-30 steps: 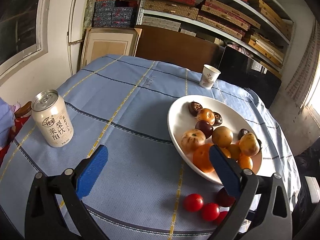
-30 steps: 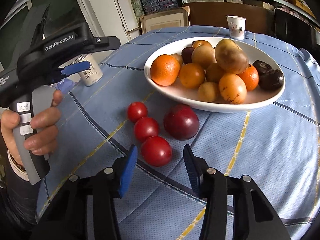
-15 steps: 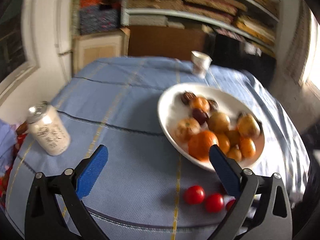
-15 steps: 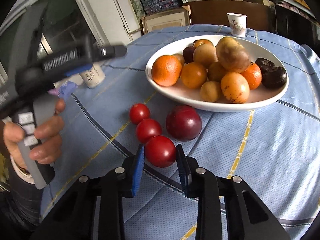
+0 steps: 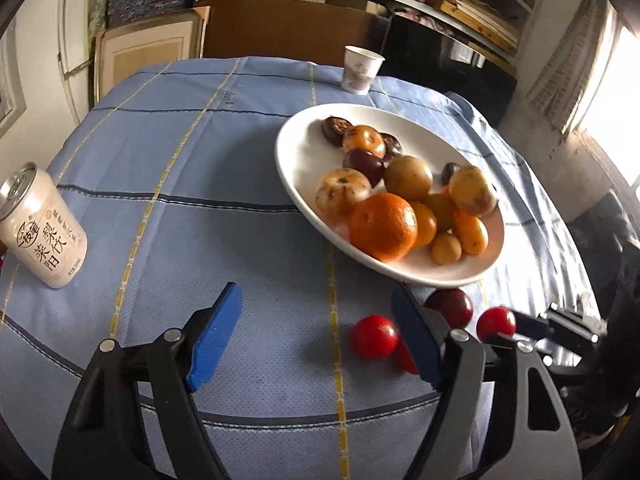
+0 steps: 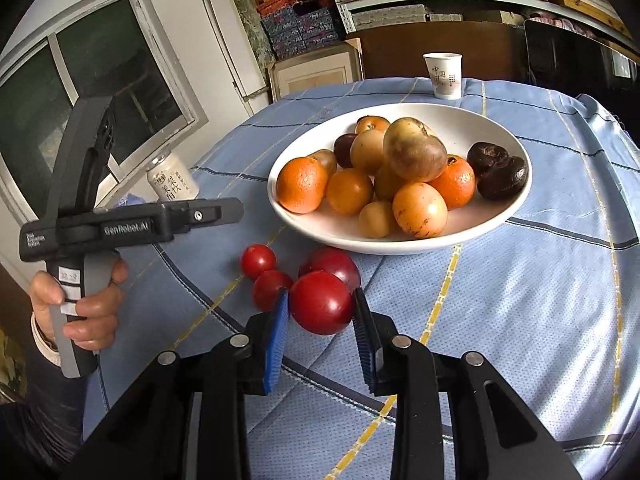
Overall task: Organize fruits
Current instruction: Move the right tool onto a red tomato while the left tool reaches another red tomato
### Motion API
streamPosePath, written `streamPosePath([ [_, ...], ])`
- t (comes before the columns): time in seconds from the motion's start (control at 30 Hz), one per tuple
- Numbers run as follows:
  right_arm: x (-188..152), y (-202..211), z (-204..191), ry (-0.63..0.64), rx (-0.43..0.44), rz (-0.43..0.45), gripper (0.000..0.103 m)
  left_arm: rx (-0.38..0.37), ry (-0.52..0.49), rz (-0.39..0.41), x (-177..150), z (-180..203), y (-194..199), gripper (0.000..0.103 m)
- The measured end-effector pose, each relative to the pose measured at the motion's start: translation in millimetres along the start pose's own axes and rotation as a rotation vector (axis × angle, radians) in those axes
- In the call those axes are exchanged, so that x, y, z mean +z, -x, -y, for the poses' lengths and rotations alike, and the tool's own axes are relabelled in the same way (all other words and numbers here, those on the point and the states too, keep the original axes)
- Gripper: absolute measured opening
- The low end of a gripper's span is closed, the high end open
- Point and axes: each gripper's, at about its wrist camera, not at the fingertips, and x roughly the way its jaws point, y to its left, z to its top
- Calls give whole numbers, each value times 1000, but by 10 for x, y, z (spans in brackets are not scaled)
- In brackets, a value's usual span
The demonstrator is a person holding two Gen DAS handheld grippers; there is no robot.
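A white bowl (image 6: 516,204) (image 5: 296,184) holds several oranges, yellow-brown and dark fruits. On the blue cloth in front of it lie two small red tomatoes (image 6: 258,260) (image 6: 270,288) and a dark red plum (image 6: 334,262). My right gripper (image 6: 320,312) is shut on a third red tomato (image 6: 322,308) and holds it just above the cloth; in the left wrist view that tomato (image 5: 496,322) sits between the right gripper's tips. My left gripper (image 5: 316,332) is open and empty, above the cloth left of the loose tomato (image 5: 372,336) and plum (image 5: 450,306).
A white drink can (image 5: 42,232) (image 6: 172,180) stands at the table's left. A paper cup (image 5: 360,70) (image 6: 444,74) stands behind the bowl. Shelves, boxes and a window surround the round table. The cloth edge runs close below both grippers.
My right gripper closed on the nearest red tomato and lifted it slightly. My left gripper swung right and closer, so the bowl and loose fruit moved toward its centre.
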Motion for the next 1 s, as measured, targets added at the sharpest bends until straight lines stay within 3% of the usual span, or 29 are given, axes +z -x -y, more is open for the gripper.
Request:
streamPosePath([
  [0.3, -10, 9, 57, -28, -13, 2, 32, 3, -107, -56, -110, 261, -130, 58],
  [0.57, -17, -16, 42, -19, -22, -7, 32, -24, -95, -97, -145, 252, -180, 50],
  [0.73, -18, -15, 56, -23, -25, -8, 32, -93, -46, -126, -130, 191, -213, 43],
  [1.0, -23, -24, 48, -19, -26, -13, 32, -190, 25, -184, -136, 112, -315, 42],
])
